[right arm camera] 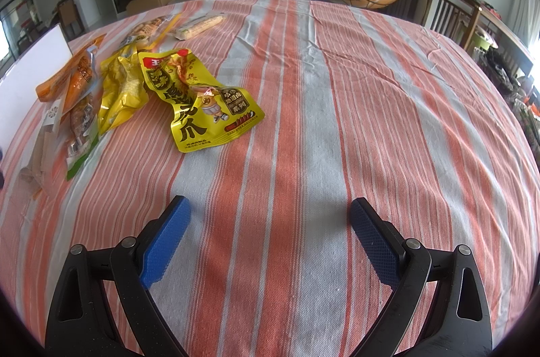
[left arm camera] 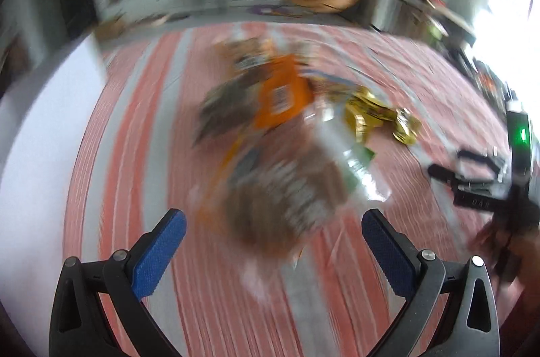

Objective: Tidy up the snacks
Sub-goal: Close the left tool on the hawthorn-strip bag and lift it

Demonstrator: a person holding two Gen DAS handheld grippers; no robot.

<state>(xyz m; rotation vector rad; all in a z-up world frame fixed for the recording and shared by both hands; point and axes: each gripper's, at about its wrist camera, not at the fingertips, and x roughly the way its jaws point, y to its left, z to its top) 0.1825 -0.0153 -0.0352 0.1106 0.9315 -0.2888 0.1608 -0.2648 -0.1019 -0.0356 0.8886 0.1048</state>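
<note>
the left tool (left arm camera: 273, 222) has its blue, fine-ribbed pads spread wide apart with nothing between them, held above a heap of snack packets (left arm camera: 270, 127) on the surface. that view is smeared with blur, so only colours come through: a brown crinkled bag (left arm camera: 287, 198) nearest the tool, an orange packet (left arm camera: 283, 93) behind it, and gold foil wrappers (left arm camera: 378, 114) to the right. the right tool (right arm camera: 270, 215) is also apart and empty, hovering over a bare stretch of the woven tablecloth (right arm camera: 337, 87), which is striped in orange-red and pale grey with soft creases. well to its left lies a glossy yellow pouch (right arm camera: 202, 100), crumpled, printed with dark characters. just beside that sits another yellow bag (right arm camera: 118, 87), then orange and clear-film packets (right arm camera: 77, 93) near the edge. farther back lie pale packs, one a long ridged pack (right arm camera: 202, 26).
</note>
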